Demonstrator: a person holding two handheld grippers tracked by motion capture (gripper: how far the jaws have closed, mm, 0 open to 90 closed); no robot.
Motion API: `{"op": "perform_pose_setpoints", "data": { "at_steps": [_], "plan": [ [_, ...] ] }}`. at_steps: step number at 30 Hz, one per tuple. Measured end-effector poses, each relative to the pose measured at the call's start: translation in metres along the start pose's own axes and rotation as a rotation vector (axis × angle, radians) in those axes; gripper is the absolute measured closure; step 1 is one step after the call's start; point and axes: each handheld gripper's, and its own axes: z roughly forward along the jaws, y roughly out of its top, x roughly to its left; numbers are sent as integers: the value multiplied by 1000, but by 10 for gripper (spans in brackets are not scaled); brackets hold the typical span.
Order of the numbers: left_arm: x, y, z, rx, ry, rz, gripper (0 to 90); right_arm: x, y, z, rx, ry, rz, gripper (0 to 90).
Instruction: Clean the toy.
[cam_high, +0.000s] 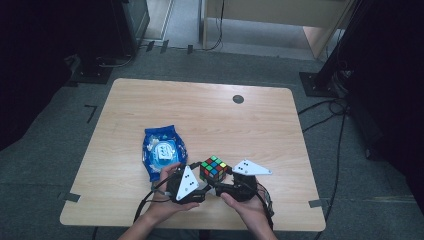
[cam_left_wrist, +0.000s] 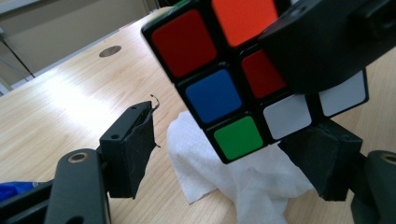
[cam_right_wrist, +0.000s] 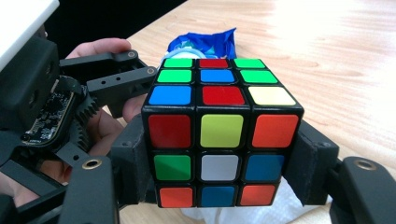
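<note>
**Rubik's cube clamped in the right gripper, left one just hanging beside it**

Rubik's cube (cam_right_wrist: 223, 140) sits right at the near edge of the table (cam_high: 200, 110), squeezed between the right gripper (cam_right_wrist: 222, 163) pads, one pad on each side face. It's a cube, so there's no real long axis, but it's held slightly tilted: in the right gripper view one face (red, yellow-green, orange across the top row) looks straight back at the camera, and the green/blue/red face looks up.

Left gripper (cam_left_wrist: 233, 149) is parked just beside it with its jaws standing apart. In the left gripper view a bottom corner of the cube hangs in the gap, and the left pad is clearly off it. The right pad is close under the cube, but I can't tell if it touches.

Under the cube there's a crumpled white tissue (cam_left_wrist: 219, 177) on the wood. A bit farther back, off to the left, lies a blue wipes packet (cam_high: 163, 150).
</note>
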Motion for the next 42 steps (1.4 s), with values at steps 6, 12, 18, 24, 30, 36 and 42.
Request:
{"op": "perform_pose_setpoints", "data": {
  "at_steps": [6, 12, 18, 24, 30, 36, 42],
  "plan": [
    [-5, 2, 1, -12, -18, 11, 230, 1, -1, 4, 30, 0, 6, 344],
    [-6, 3, 1, -12, -24, 23, 220, 2, -2, 7, 49, -4, 13, 345],
    [-7, 2, 2, -1, -14, 47, 242, 0, -3, 8, 57, -1, 49, 345],
    [-9, 1, 3, 8, -4, 60, 276, 0, -3, 8, 50, -5, 60, 345],
    [-10, 0, 1, -4, 1, 70, 297, -1, -2, 6, 40, 13, 82, 344],
    [-8, -2, 0, -16, -2, 52, 311, -2, -1, 4, 33, 23, 94, 341],
    [-3, -2, -3, -34, 13, 17, 332, -4, -2, 3, 21, 44, 118, 344]
  ]
}}
